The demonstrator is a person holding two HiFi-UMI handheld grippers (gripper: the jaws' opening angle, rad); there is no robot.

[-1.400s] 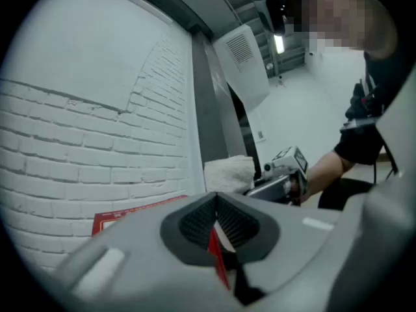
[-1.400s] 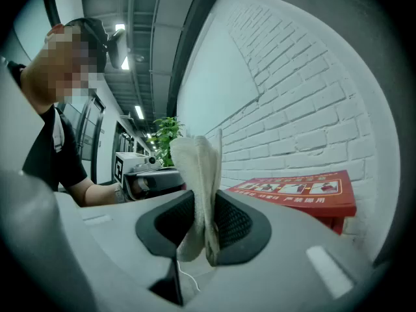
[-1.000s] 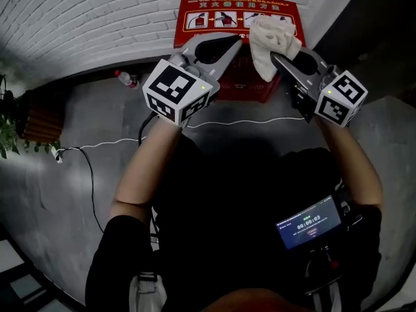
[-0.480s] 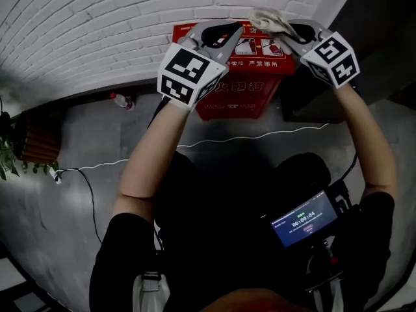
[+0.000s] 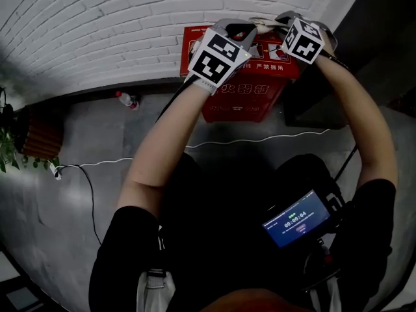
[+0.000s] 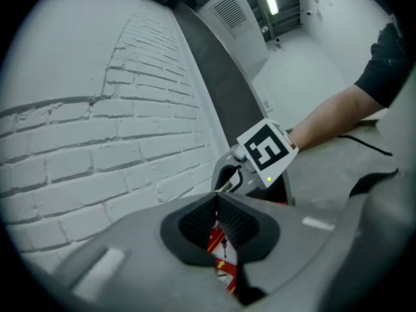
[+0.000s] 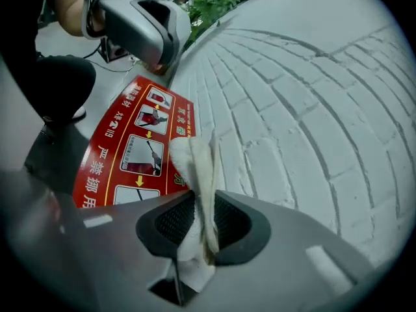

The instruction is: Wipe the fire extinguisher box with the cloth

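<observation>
We've got R tongs [image 7: 199,207] clamped on the cloth [image 7: 194,164], its free end over the box [image 7: 120,151] top by the wall [image 7: 292,109]. L tongs [image 6: 218,199] pressed together, empty, hovering nearby. Box sits on the floor [image 5: 97,129]. Wiping looks barely begun to us: top, front, sides all left.

Carrier: grey concrete floor [image 5: 84,135]; far edge meets white brick wall [image 5: 97,31].

1. Red fire extinguisher box [image 5: 244,99]: at far edge, back against wall, white lettering on front.
2. Plastic bottle [image 5: 127,100], red cap: at far edge, left of box, well apart from it.
3. White cable [image 5: 260,140]: crosses floor in front of box, runs left to white plug [image 5: 57,172] near left edge.
4. Black cable [image 5: 91,194]: curves from plug toward near edge.
5. Brown slatted planter [image 5: 39,132], green leaves: at left edge.
6. Dark block [image 5: 312,103], kind unclear: far edge, just right of box.
</observation>
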